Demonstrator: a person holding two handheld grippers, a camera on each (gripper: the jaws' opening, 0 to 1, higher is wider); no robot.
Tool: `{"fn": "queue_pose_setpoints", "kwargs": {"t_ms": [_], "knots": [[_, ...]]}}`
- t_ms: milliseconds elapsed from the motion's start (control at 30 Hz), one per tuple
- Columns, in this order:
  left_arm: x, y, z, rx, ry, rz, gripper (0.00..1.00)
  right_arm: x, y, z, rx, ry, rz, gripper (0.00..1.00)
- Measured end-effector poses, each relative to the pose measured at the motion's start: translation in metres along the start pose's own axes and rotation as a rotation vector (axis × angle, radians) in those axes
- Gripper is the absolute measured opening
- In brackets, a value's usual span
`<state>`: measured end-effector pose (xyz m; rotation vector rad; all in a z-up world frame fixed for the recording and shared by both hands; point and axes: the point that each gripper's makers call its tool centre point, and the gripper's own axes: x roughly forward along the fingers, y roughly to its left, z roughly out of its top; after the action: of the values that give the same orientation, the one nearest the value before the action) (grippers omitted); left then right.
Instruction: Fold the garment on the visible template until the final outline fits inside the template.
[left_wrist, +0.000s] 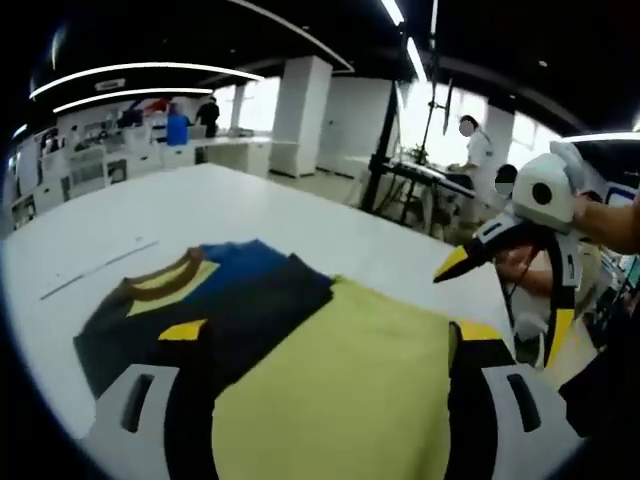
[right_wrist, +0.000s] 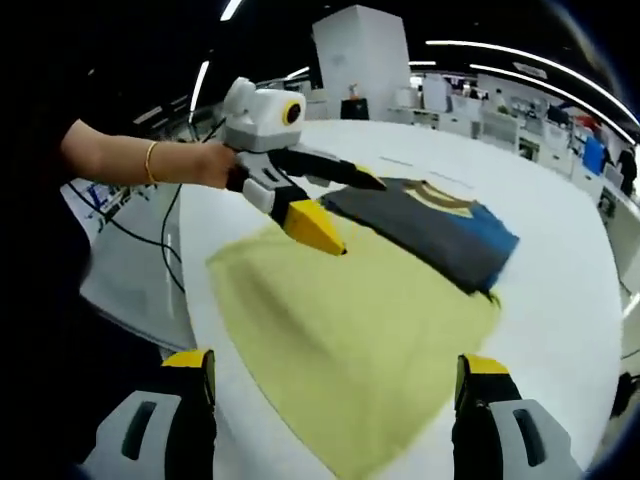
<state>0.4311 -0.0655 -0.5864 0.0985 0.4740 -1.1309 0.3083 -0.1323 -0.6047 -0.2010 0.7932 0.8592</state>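
An open-plan lab: strip ceiling lights (left_wrist: 140, 70), square white pillar (left_wrist: 300, 115), white workbenches (left_wrist: 215, 150), broad white tabletop (left_wrist: 300, 215).

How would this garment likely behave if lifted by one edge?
Probably floppy: the garment lies flat, folded over itself on the table. Likely light, since the cloth looks thin; lifted by one edge it should sag rather than hold shape.

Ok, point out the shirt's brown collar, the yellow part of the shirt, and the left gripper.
brown collar (left_wrist: 160, 284), left gripper view, front band.
yellow part (right_wrist: 350, 340), right gripper view, middle of cloth.
left gripper (right_wrist: 340, 212), right gripper view, between its tips.
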Motion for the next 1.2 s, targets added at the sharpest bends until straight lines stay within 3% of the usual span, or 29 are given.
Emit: {"fn": "queue_pose_setpoints", "kwargs": {"t_ms": [367,933,1200], "knots": [[-0.040,-0.011,-0.018,0.016,0.019,-0.017,0.96,-0.001,0.009,-0.011,-0.039,0.056,0.025,0.99],[-0.107,-0.029,-0.077,0.053,0.132,-0.005,0.88,-0.001,0.015,-0.032,-0.090,0.124,0.036,0.88],[-0.130,-0.036,-0.104,0.088,0.184,0.010,0.83,0.001,0.013,-0.049,-0.119,0.165,0.010,0.76]]}}
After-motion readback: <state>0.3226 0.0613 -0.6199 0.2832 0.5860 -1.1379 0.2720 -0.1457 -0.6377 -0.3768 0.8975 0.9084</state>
